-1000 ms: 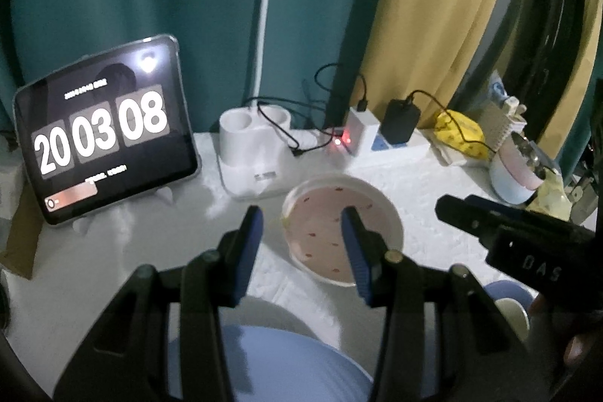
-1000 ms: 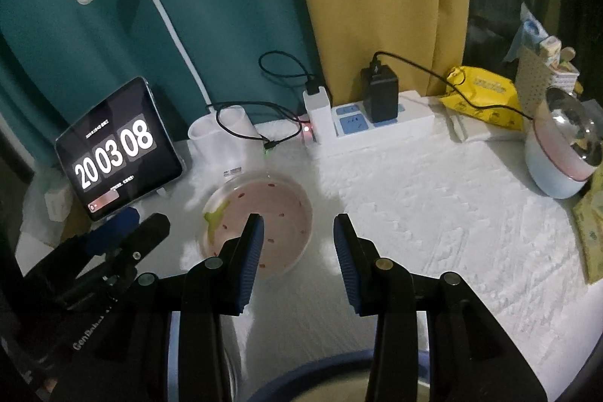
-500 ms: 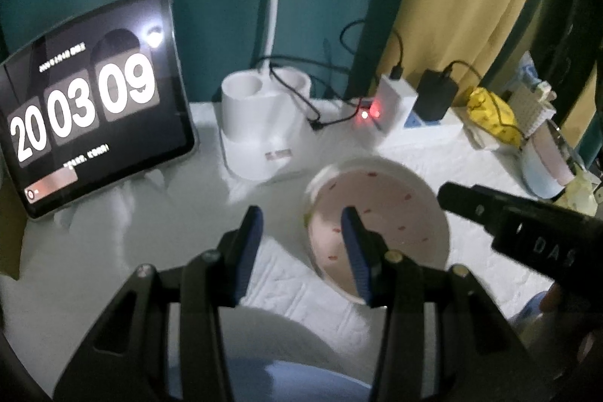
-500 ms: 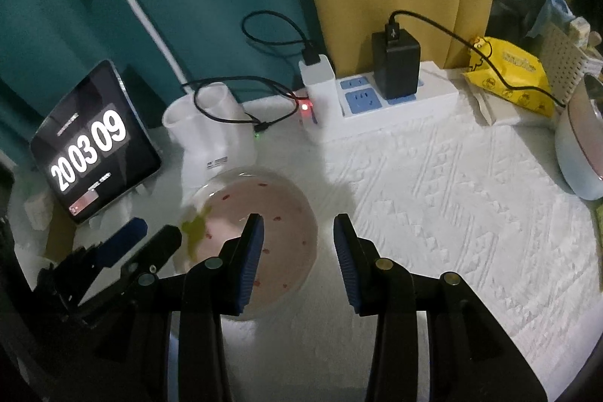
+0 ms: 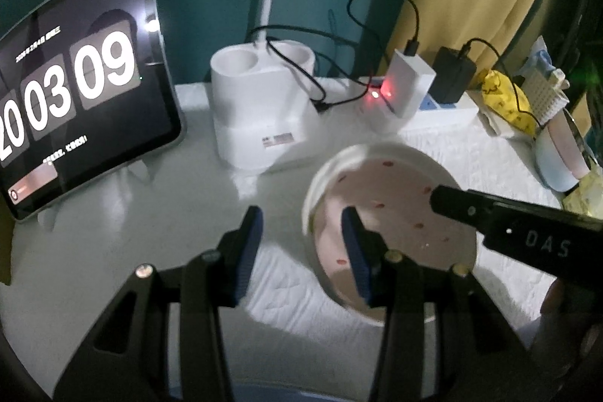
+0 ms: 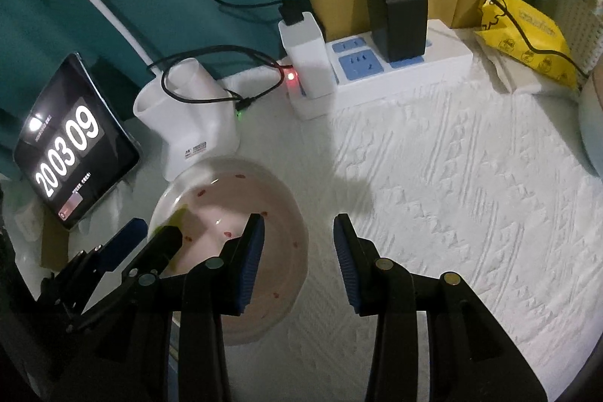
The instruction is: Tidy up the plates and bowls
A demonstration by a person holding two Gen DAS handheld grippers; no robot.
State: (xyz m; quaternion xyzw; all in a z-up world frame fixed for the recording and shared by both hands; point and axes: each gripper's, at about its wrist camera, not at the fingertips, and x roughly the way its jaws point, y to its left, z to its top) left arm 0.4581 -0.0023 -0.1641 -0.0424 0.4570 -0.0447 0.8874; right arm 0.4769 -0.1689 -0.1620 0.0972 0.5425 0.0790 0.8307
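Observation:
A shallow pink bowl with red specks and a white rim [image 5: 392, 210] [image 6: 233, 213] sits on the white cloth. My left gripper [image 5: 301, 243] is open, its right finger over the bowl's left rim and its left finger outside. My right gripper [image 6: 297, 251] is open and empty, its left finger over the bowl's right side. The right gripper shows in the left wrist view [image 5: 508, 228] across the bowl. The left gripper shows in the right wrist view [image 6: 147, 240] at the bowl's left rim. A blue rim shows at the bottom edge [image 5: 264, 396].
A tablet clock [image 5: 71, 93] stands at the left. A white lamp base [image 5: 260, 104], a power strip with chargers [image 6: 392, 63] and cables line the back. A yellow packet [image 6: 527, 36] and a blue-pink bowl [image 5: 557, 157] sit at the right.
Both grippers have moved forward and down toward the pink bowl. The bowl looks larger, and the left gripper's right finger now overlaps its rim.

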